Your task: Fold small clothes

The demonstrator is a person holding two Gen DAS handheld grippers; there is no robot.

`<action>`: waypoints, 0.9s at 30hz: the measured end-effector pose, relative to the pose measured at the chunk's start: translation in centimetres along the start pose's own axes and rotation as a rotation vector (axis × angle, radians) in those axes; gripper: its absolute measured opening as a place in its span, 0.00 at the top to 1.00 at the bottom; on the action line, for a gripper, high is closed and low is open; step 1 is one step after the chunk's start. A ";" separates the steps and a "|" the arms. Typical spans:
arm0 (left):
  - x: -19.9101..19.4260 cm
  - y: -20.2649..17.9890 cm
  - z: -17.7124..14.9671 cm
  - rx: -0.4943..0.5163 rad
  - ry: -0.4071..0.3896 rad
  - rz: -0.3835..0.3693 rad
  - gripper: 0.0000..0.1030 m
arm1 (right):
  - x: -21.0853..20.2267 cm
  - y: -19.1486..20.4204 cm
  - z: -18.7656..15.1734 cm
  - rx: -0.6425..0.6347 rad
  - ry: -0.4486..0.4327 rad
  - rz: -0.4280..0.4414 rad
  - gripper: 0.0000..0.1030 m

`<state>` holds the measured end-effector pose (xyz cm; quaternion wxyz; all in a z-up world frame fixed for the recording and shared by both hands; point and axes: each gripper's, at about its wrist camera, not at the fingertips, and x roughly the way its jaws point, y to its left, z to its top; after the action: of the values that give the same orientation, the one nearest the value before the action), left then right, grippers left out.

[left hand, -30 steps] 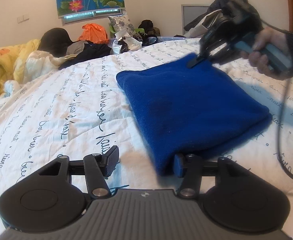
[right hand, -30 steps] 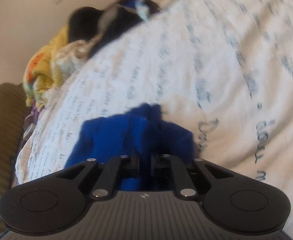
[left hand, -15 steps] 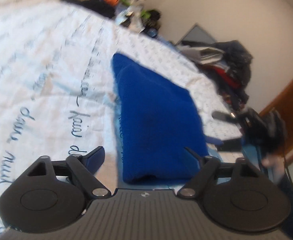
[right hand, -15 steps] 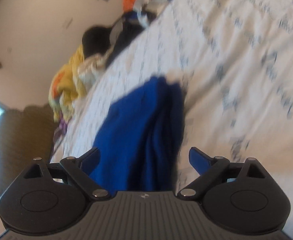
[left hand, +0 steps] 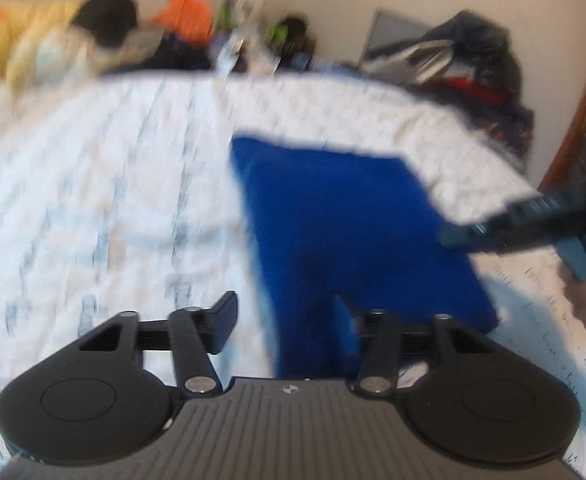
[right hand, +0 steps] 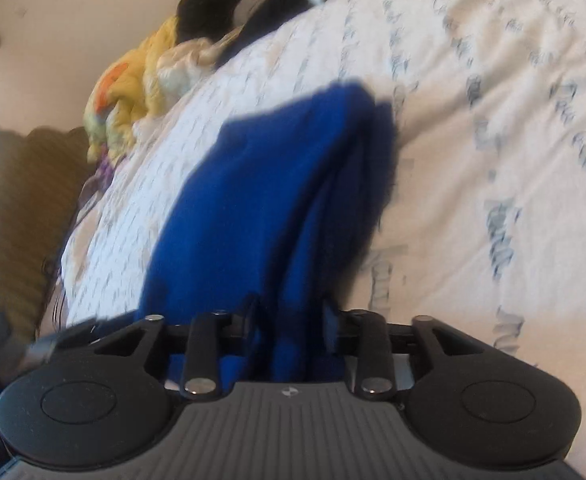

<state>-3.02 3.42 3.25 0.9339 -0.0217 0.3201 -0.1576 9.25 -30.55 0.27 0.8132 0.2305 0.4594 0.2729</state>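
Note:
A folded blue fleece garment (left hand: 345, 220) lies on the white bedspread with blue script (left hand: 105, 200). My left gripper (left hand: 287, 316) is open at the garment's near edge, with the cloth between its fingers. My right gripper (right hand: 289, 320) has its fingers partly closed around the edge of the blue garment (right hand: 261, 200), with layers of cloth between them. The right gripper also shows in the left wrist view (left hand: 533, 220) at the garment's right side. Both views are blurred.
Piled clothes and bags (left hand: 181, 28) line the far edge of the bed. A yellow quilt (right hand: 133, 88) lies at the head end. Dark clothes (left hand: 465, 64) are heaped at the right, next to a wooden door frame (left hand: 573, 140).
My right gripper has narrowed from wide open to close around the garment's edge. My left gripper has swung back to face the garment's near edge and its fingers stand closer together.

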 end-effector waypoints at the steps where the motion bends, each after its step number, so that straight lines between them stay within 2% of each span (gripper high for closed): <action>1: -0.5 -1.0 0.5 0.040 -0.049 -0.021 0.27 | -0.8 0.7 1.0 -0.023 -0.064 0.001 0.43; 2: -0.4 -2.2 0.8 0.075 -0.073 -0.046 0.14 | -1.0 1.6 2.2 -0.055 -0.115 0.013 0.31; 3: 0.2 -3.3 1.1 0.106 -0.074 -0.075 0.11 | -0.6 2.7 3.6 -0.092 -0.141 0.031 0.16; 4: 1.3 -4.4 1.1 0.138 -0.057 -0.100 0.12 | 0.7 3.6 5.0 -0.124 -0.124 0.051 0.14; 6: 4.6 -6.3 0.6 0.196 0.025 -0.126 0.22 | 4.9 5.1 7.7 -0.159 -0.023 0.032 0.15; 7: 6.4 -6.8 0.0 0.212 0.089 -0.115 0.24 | 7.4 5.6 8.6 -0.182 0.030 -0.029 0.16; 8: 7.1 -7.1 -0.8 0.228 0.072 -0.095 0.23 | 10.1 5.7 9.1 -0.229 0.088 -0.117 0.16; 9: 7.2 -7.4 -1.5 0.259 0.038 -0.081 0.20 | 11.9 5.5 9.1 -0.301 0.089 -0.174 0.12; 10: 7.2 -7.5 -2.0 0.268 0.019 -0.074 0.20 | 12.6 5.5 8.8 -0.391 0.056 -0.180 0.08; 11: 7.2 -7.3 -1.8 0.244 0.024 -0.078 0.21 | 13.2 5.9 9.1 -0.416 0.061 -0.198 0.08; 14: 7.3 -7.4 -2.0 0.235 0.019 -0.079 0.19 | 13.8 7.9 10.2 -0.442 0.128 -0.291 0.10; 15: 7.3 -7.4 -2.0 0.232 0.018 -0.081 0.19 | 13.4 8.9 10.3 -0.449 0.107 -0.305 0.10; 17: 7.3 -7.3 -2.0 0.230 0.019 -0.086 0.17 | 12.2 10.9 9.9 -0.462 0.073 -0.196 0.10; 19: 7.5 -7.3 -2.0 0.233 0.022 -0.091 0.15 | 14.0 12.6 9.6 -0.453 0.125 -0.114 0.10; 21: 6.9 -7.7 -2.3 0.237 0.023 -0.089 0.15 | 18.1 12.4 8.8 -0.454 0.214 -0.140 0.08; 22: 6.9 -7.9 -2.3 0.238 0.022 -0.083 0.14 | 19.5 12.9 8.2 -0.560 0.133 -0.174 0.05; 23: 7.0 -7.9 -2.2 0.234 0.022 -0.081 0.14 | 20.5 13.3 7.8 -0.635 0.108 -0.223 0.00; 25: 6.9 -7.7 -2.3 0.227 0.021 -0.084 0.14 | 21.6 14.1 7.6 -0.674 0.116 -0.269 0.00; 27: 6.6 -7.6 -2.3 0.222 0.014 -0.077 0.14 | 21.0 14.2 8.0 -0.666 0.142 -0.264 0.02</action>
<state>-1.62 -5.72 -1.40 0.9216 0.0708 0.3061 -0.2281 21.98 -7.18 -0.14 0.8379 -0.1277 0.4267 0.3156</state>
